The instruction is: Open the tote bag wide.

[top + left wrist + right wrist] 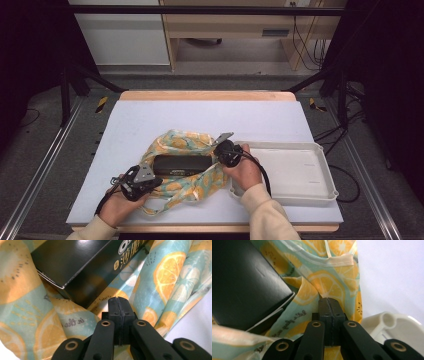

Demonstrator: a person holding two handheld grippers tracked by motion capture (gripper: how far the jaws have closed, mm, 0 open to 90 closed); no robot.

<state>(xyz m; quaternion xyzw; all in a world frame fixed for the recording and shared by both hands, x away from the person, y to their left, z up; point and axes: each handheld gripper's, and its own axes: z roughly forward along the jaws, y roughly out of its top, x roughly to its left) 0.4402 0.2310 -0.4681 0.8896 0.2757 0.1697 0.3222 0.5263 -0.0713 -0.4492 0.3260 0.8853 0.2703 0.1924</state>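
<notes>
Pale lavender worktop [150, 120] fills the middle of the high view, its wooden edge showing along the top and bottom, with broad bare room in the upper half and toward the left edge. At lower centre lies a crumpled citrus-print fabric bag [197, 185] with a long black box [181, 164] resting on it. A white plastic tray [320, 192] sits at the lower right, its left rim just beside the bag. The left gripper [148, 178] is at the box's left end, its jaws clenched together with their tips against the fabric [75, 315], just below the box corner [62, 287]. The right gripper [220, 150] is at the box's right end, jaws likewise pressed tight, tips at a fold of the bag [324, 287], the tray's rounded corner [387, 320] close by.
</notes>
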